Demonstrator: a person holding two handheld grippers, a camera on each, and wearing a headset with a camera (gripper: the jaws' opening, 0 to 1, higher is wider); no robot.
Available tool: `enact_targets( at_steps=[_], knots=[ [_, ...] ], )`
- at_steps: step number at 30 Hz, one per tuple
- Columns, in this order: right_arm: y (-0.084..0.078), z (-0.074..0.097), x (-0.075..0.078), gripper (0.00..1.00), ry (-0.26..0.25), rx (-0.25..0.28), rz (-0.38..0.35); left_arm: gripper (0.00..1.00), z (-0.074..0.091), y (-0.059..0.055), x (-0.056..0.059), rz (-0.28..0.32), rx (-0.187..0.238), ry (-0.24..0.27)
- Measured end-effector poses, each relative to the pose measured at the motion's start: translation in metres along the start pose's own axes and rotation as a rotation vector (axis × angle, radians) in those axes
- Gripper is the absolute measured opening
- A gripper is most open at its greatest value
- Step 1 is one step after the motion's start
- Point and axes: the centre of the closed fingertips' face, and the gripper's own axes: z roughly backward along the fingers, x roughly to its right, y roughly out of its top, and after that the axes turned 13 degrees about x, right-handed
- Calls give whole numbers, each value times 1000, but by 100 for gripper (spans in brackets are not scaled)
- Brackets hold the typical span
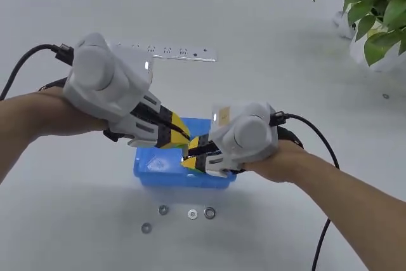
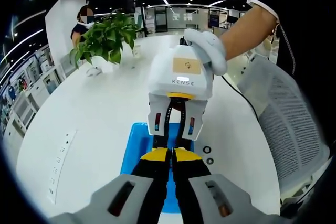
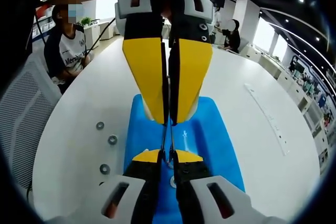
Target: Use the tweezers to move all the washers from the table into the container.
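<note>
A smooth white table (image 1: 266, 42) carries a shallow blue plastic container (image 1: 177, 179). Four small flat metal ring washers (image 1: 193, 214) lie loose just in front of it. Over the container, thin silvery tweezers (image 3: 168, 137) run between the yellow-tipped fingers of the left gripper (image 3: 169, 119) and right gripper (image 3: 170, 156), both clenched on them.

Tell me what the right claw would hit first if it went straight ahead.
Probably the left claw, whose yellow tips face it just ahead over the blue container, tweezers spanning the gap; depth unclear.
</note>
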Motion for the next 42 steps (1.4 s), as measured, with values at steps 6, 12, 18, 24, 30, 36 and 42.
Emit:
enact_targets(
  at_steps=[6,12,18,24,30,36,42],
  knots=[
    [4,2,0,11,-3,2,6,5,2,3,0,-3,4,5],
    [9,4,-2,11,-5,6,11,5,5,8,3,-10,4,6],
    [16,8,-4,11,-10,13,17,5,9,14,5,-18,5,8],
    [23,15,-6,11,-27,19,27,5,11,23,8,-28,7,7],
    [30,22,-10,11,-43,22,38,5,12,31,14,-36,6,2],
    [36,29,-15,11,-54,27,49,5,15,39,21,-48,3,-2],
    [44,39,-21,11,-71,36,61,5,16,50,30,-66,7,-3]
  ],
)
